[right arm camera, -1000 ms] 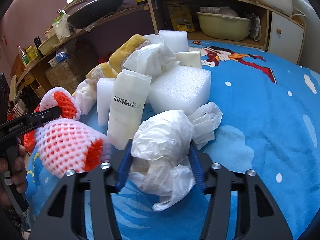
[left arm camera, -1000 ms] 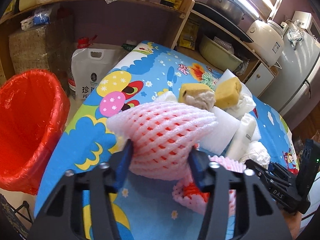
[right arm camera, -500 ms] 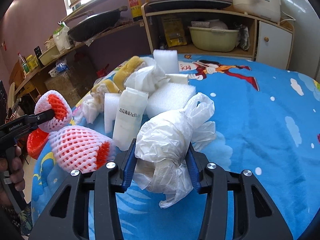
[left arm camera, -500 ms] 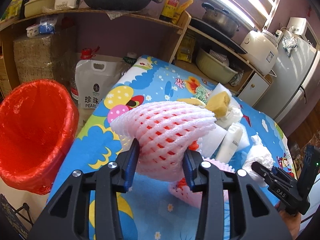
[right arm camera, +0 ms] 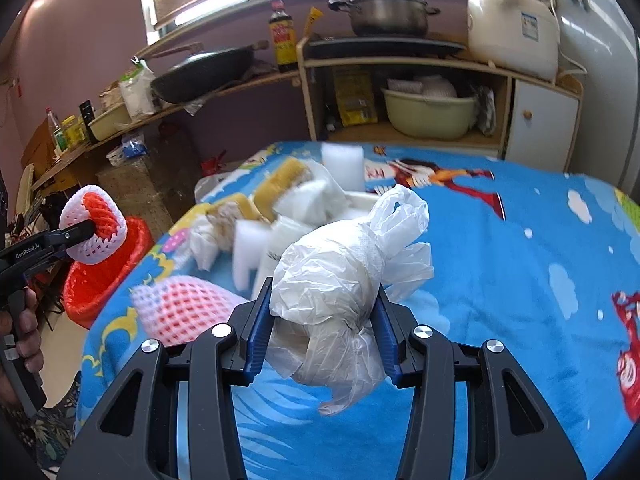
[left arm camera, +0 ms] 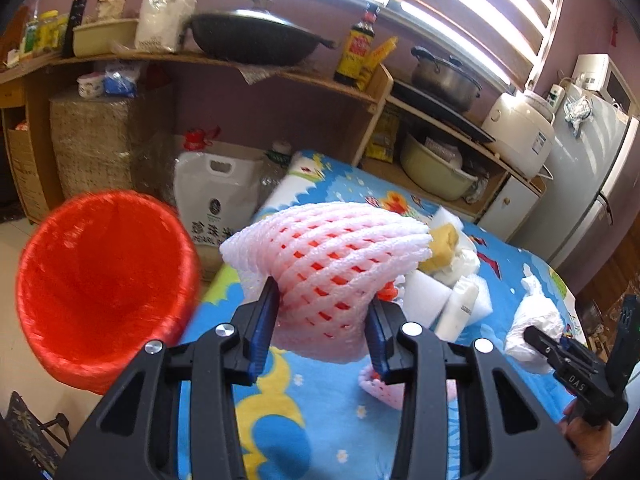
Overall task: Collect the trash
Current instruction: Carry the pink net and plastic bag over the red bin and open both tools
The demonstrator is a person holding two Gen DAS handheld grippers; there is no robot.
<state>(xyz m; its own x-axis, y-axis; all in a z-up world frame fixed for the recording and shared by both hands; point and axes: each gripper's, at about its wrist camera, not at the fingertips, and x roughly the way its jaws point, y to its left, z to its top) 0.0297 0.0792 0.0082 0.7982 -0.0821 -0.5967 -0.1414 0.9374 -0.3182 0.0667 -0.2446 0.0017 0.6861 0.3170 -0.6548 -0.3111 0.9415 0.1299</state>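
Note:
My left gripper (left arm camera: 322,320) is shut on a pink foam fruit net (left arm camera: 332,256) with an orange inside, held above the table's left end. The red-lined bin (left arm camera: 100,280) stands on the floor just left of it. My right gripper (right arm camera: 323,328) is shut on a knotted white plastic bag (right arm camera: 336,280), lifted off the blue cartoon tablecloth (right arm camera: 520,264). In the right wrist view the left gripper (right arm camera: 86,234) and its foam net (right arm camera: 96,236) hang over the bin (right arm camera: 100,276). A second foam net (right arm camera: 188,308) lies on the cloth.
A pile of white foam blocks (right arm camera: 344,164), yellow sponges (right arm camera: 282,180), a white bottle (left arm camera: 458,308) and crumpled plastic sits mid-table. Behind are wooden shelves with a wok (left arm camera: 252,40), pot (right arm camera: 384,12), rice cooker (right arm camera: 512,28) and a rice bag (left arm camera: 216,204) on the floor.
Both grippers have risen with their loads. The left one squeezed the foam net tighter and moved toward the red bin; the bag has come up off the cloth.

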